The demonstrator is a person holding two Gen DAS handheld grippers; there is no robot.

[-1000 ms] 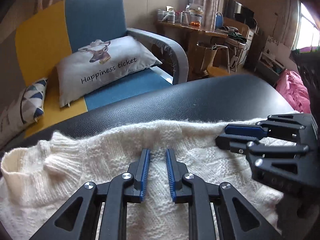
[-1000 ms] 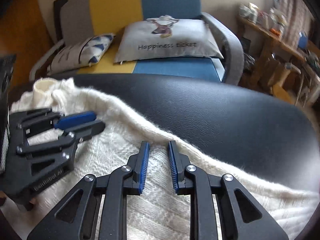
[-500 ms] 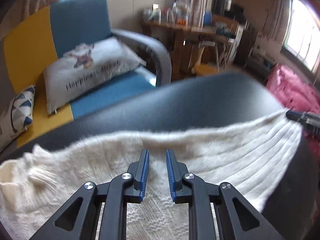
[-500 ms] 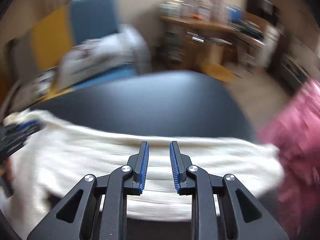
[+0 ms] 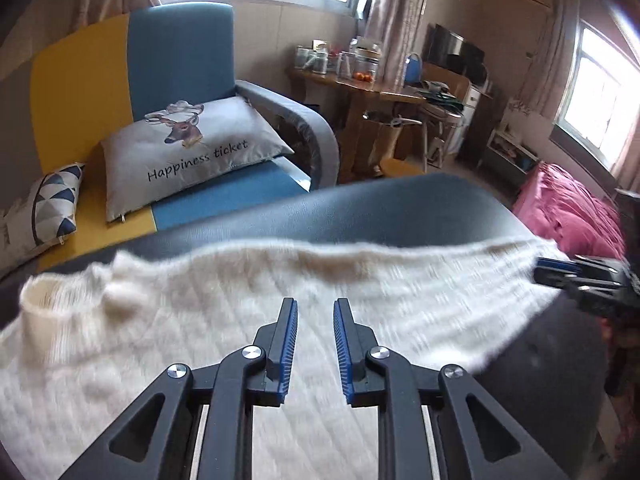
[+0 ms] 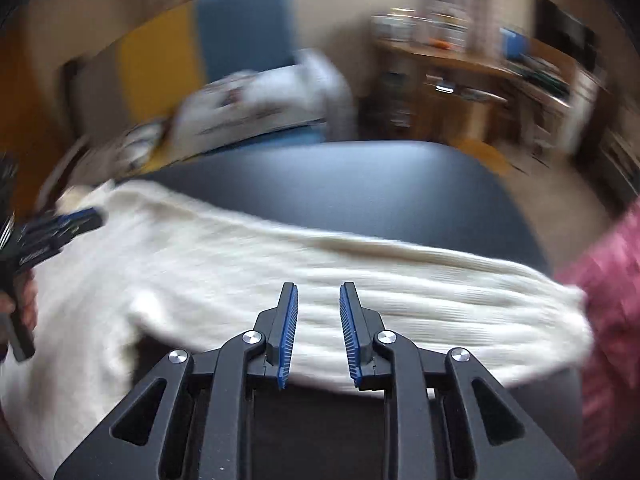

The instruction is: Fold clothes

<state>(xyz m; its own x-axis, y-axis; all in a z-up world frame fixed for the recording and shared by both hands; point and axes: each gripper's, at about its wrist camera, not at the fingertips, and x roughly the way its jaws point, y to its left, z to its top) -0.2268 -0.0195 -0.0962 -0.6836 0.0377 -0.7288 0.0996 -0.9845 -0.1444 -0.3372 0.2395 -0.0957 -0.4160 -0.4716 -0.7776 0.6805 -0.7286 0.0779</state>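
The white knit sweater (image 5: 248,320) lies spread on the black padded table (image 5: 400,212), both the left gripper (image 5: 314,340) and right gripper (image 6: 318,332) hover over it slightly open holding nothing, so next comes gripping 1 edge.

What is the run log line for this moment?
left gripper: open, empty | right gripper: open, empty | white sweater: spread on black table

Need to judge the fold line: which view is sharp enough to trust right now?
Left wrist view: background crisp, white sweater slightly smeared, windows blown out. Right wrist view: heavy motion blur on the sofa and sweater; only the right gripper is sharp.
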